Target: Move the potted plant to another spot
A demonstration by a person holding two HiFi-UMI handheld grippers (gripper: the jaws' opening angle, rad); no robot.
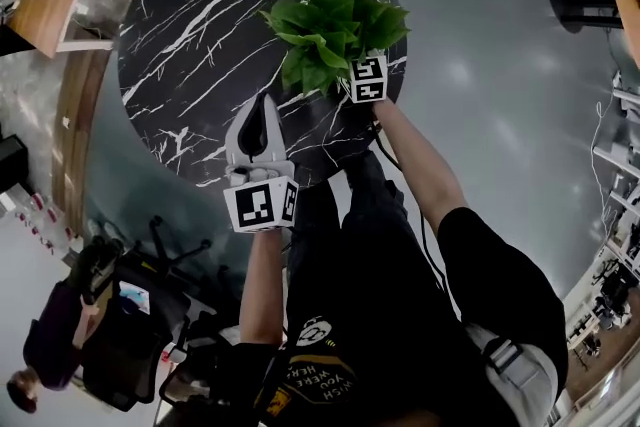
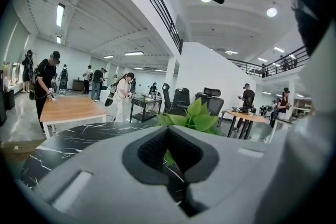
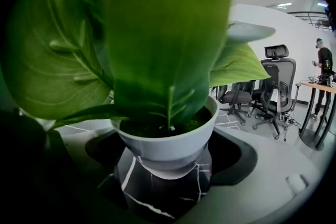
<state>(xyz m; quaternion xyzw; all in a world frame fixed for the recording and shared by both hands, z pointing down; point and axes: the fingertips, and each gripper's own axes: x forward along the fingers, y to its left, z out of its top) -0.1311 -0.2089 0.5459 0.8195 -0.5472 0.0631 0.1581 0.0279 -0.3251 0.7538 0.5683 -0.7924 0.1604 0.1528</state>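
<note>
Before me: round black marble table (image 1: 190,65), white veins. On green-leaved potted plant (image 3: 157,50): bright leaves, plain white pot. My pale grey left gripper (image 1: 262,107), right gripper (image 3: 169,165): black-and-white square markers.

a round black marble table (image 1: 190,65) with white veins stands on a glossy grey floor (image 1: 480,85) that reflects soft spots of light. a pale wooden table (image 2: 73,108) sits beyond it, and black office chairs (image 2: 181,99) stand near a white wall (image 2: 210,68). long strip lights (image 2: 59,14) run along the white ribbed ceiling (image 2: 105,13). a dark railing (image 2: 251,65) edges an upper level. several people (image 2: 47,78) stand about in the open hall.
</note>
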